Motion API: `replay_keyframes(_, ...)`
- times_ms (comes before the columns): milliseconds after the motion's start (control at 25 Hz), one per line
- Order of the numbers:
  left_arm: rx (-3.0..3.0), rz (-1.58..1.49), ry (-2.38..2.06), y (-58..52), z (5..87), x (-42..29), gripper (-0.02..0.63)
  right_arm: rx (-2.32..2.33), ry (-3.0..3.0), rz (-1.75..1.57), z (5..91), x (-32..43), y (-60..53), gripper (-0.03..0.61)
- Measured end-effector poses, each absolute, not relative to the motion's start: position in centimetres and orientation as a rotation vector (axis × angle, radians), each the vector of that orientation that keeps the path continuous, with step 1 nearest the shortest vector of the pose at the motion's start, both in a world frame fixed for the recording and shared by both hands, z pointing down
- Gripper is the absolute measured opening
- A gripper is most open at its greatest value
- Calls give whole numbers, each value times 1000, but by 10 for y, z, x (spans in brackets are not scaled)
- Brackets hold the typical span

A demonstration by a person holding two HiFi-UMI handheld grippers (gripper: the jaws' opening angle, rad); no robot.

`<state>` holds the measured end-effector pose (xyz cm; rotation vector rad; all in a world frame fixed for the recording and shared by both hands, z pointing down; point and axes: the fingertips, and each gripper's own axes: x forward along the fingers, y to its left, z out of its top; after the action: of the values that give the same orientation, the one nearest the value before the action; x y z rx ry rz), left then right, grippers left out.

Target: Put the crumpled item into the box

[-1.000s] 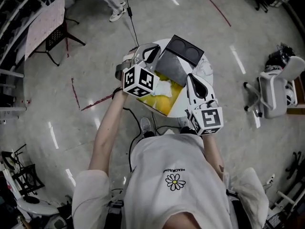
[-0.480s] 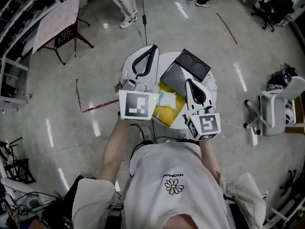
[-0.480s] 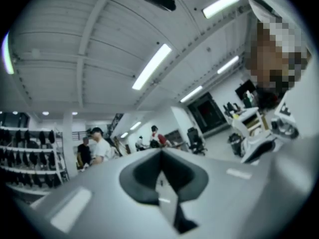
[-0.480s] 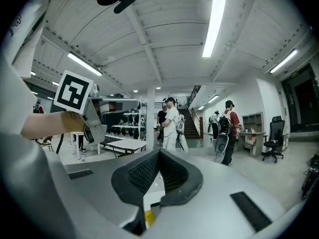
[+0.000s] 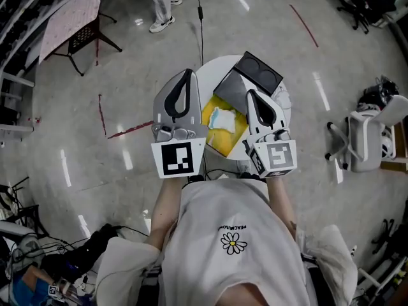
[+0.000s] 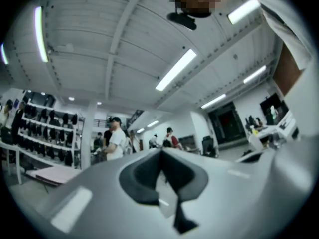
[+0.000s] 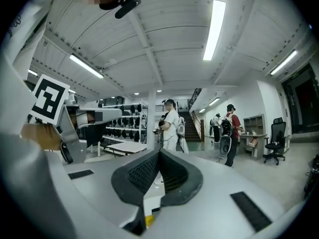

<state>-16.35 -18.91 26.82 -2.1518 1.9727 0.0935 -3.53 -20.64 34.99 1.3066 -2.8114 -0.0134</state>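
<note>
The crumpled item, white with pale blue, lies inside the open yellow box on the small round white table. My left gripper is held to the left of the box, my right gripper to its right. Both point away from me and neither touches the item. In the left gripper view the left gripper has its jaws closed tip to tip with nothing between them. The right gripper looks the same in the right gripper view: shut and empty, aimed out at the room.
A grey lid and a black tray with two round hollows lie at the table's far side. An office chair stands on the floor to the right, a pink-topped table at far left. People stand further back in the room.
My left gripper has pulled back from over the box to its left side and closed. The crumpled item, earlier under that gripper, now lies uncovered in the box. The right gripper barely moved.
</note>
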Motion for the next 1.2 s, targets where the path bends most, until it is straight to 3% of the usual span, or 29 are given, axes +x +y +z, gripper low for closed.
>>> replay_keyframes(1200, -2177, 49, 2083, -164, 314, -163, 2, 1350, -2754, 9, 364, -13, -192, -2)
